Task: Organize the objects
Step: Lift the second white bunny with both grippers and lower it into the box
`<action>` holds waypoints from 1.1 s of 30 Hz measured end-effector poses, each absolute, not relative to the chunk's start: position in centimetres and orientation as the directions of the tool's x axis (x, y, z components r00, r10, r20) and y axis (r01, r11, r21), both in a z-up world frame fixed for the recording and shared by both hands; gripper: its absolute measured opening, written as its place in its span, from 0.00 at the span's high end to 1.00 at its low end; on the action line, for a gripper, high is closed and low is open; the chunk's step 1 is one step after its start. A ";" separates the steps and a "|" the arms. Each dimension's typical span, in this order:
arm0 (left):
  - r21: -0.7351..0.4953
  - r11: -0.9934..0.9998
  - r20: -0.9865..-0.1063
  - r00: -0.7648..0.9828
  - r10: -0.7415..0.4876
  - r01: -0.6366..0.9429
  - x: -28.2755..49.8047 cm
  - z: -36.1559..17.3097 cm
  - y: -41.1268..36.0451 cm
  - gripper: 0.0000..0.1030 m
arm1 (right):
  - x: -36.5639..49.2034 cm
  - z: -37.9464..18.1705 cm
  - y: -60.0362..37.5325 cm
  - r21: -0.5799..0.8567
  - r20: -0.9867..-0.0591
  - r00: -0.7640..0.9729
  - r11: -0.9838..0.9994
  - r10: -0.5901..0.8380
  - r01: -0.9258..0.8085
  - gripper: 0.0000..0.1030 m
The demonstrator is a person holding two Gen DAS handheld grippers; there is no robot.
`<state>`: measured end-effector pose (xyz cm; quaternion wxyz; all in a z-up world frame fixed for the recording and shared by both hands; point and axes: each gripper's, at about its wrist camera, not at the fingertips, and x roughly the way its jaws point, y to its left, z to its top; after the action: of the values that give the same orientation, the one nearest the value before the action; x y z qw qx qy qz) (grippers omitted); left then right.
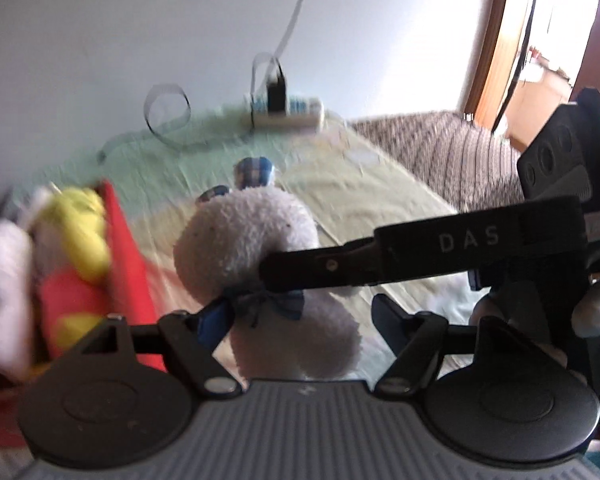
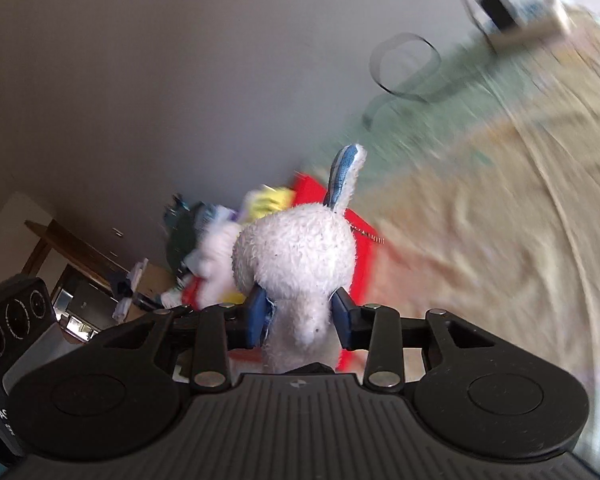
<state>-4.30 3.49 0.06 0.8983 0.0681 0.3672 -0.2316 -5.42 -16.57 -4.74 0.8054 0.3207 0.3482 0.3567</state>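
Observation:
A white plush rabbit (image 1: 256,240) with blue-checked ears and a blue bow is held up above the bed. My right gripper (image 2: 300,316) is shut on the rabbit (image 2: 296,252) at its neck, its blue pads pressing both sides. In the left wrist view the right gripper's black finger (image 1: 340,268) crosses the rabbit from the right. My left gripper (image 1: 304,316) is open, its fingers either side of the rabbit's body without a clear grip. A red fabric box (image 1: 120,248) at the left holds a yellow-and-red plush (image 1: 80,232) and other soft toys.
A pale green and yellow sheet (image 1: 340,184) covers the bed. A white power strip (image 1: 284,112) with a black plug and looping cables lies at the far edge by the wall. A striped blanket (image 1: 452,152) lies at the right. The red box also shows in the right view (image 2: 360,248).

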 end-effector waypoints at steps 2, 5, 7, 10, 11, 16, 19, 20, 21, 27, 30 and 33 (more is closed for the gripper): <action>-0.023 0.887 -0.655 0.663 -0.363 0.462 -5.1 1.6 5.2 0.28 | -5.9 -3.1 -14.9 0.748 -0.298 0.515 0.532 0.804 -0.397 0.63; -0.012 0.899 -0.606 0.711 -0.355 0.439 -6.0 3.6 8.6 0.28 | -6.3 -1.1 -11.7 0.728 -0.258 0.513 0.514 0.819 -0.454 0.63; -0.013 0.910 -0.575 0.742 -0.345 0.414 -6.5 4.9 11.5 0.28 | -6.1 0.1 -9.0 0.717 -0.234 0.497 0.493 0.836 -0.492 0.63; 0.002 0.926 -0.530 0.786 -0.319 0.378 -7.4 6.4 15.6 0.28 | -5.7 1.5 -4.6 0.696 -0.205 0.471 0.467 0.858 -0.546 0.63; 0.009 0.930 -0.520 0.796 -0.308 0.366 -7.4 6.7 16.8 0.28 | -5.5 1.8 -3.2 0.689 -0.204 0.463 0.463 0.862 -0.558 0.63; 0.012 0.955 -0.521 0.817 -0.246 0.295 -6.0 6.1 23.0 0.28 | -4.2 2.3 4.0 0.647 -0.233 0.445 0.479 0.865 -0.593 0.63; -0.013 0.962 -0.555 0.799 -0.233 0.272 -4.6 4.7 25.9 0.28 | -3.3 1.6 7.2 0.636 -0.287 0.439 0.512 0.851 -0.578 0.63; -0.023 0.964 -0.568 0.789 -0.232 0.266 -4.0 4.2 26.7 0.28 | -3.2 1.4 8.2 0.629 -0.307 0.439 0.526 0.844 -0.572 0.63; -0.032 0.965 -0.581 0.780 -0.231 0.262 -3.5 3.6 27.5 0.28 | -3.1 1.1 9.0 0.621 -0.326 0.441 0.541 0.836 -0.567 0.63; -0.068 0.964 -0.651 0.721 -0.238 0.258 -1.6 0.4 30.6 0.32 | -2.4 -0.7 11.3 0.579 -0.443 0.466 0.641 0.766 -0.504 0.63; -0.075 0.962 -0.670 0.701 -0.244 0.263 -1.0 -0.7 31.0 0.32 | -2.2 -0.9 11.9 0.559 -0.479 0.477 0.675 0.737 -0.482 0.63; -0.094 0.959 -0.685 0.682 -0.258 0.268 0.2 -1.6 31.3 0.34 | -2.5 -1.3 12.8 0.516 -0.518 0.490 0.713 0.701 -0.475 0.63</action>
<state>0.16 31.27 -1.56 0.9169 0.0070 0.3724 -0.1433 -2.49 12.76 -1.32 0.8493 0.1539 0.3676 0.3462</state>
